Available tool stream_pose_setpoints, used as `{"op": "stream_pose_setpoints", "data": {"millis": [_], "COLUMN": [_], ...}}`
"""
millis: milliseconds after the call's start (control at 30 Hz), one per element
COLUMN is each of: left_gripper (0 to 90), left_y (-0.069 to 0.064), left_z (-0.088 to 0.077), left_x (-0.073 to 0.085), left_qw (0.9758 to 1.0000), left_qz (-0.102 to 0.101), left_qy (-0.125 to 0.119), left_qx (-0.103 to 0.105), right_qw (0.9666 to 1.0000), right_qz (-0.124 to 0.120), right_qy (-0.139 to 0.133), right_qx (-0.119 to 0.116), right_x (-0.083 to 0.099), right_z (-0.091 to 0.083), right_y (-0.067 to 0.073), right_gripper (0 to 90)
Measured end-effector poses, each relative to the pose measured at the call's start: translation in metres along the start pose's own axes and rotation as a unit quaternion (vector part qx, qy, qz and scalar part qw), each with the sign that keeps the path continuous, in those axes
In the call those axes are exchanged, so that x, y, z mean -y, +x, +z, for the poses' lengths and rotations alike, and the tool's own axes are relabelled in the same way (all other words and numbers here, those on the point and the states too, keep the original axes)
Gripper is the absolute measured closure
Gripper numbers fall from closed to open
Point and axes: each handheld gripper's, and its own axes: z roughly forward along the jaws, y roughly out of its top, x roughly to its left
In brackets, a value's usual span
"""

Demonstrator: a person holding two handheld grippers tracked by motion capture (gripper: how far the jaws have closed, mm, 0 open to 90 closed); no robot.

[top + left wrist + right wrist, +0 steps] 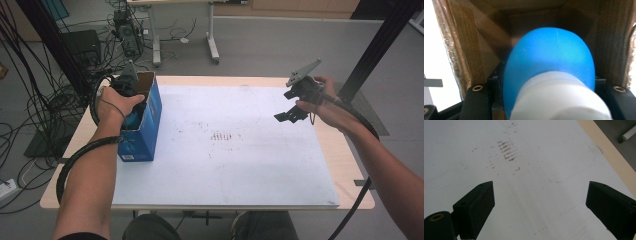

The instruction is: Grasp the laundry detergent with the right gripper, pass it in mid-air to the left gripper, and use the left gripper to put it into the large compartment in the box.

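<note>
High view, box: I see a blue carton [145,120] with its top open, upright at the left edge of the white mat [230,150] on the desk [345,155].
High view, left claw: my left claw [131,100] is down inside the carton mouth.
High view, right claw: my right claw [291,116] hangs over the mat's far right, well apart from the carton.
Left claw view, bottle: a blue bottle [551,65] with a white cap [559,97] sits clamped between the jaws, brown cardboard walls [461,50] all round.
Right claw view, jaws: standing wide apart, nothing between them, stained mat below.
Step in hand: I judge the bottle is being set into the carton.
Next move: likely lowering to the bottom, then releasing and lifting straight out without tipping the carton.
</note>
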Motion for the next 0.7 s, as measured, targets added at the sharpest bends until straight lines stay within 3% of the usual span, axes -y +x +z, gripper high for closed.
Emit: {"op": "stream_pose_setpoints", "data": {"millis": [700], "left_gripper": [37.0], "left_y": [-0.0005], "left_z": [0.0000], "left_x": [-0.0003], "left_qw": [1.0000], "left_qz": [0.001], "left_qy": [0.001], "left_qx": [-0.001], "right_qw": [1.0000], "right_qz": [0.000], "right_qy": [-0.002], "right_qx": [-0.001], "right_x": [-0.0005], "right_z": [0.0019], "right_y": [0.0002], "right_gripper": [8.4]}}
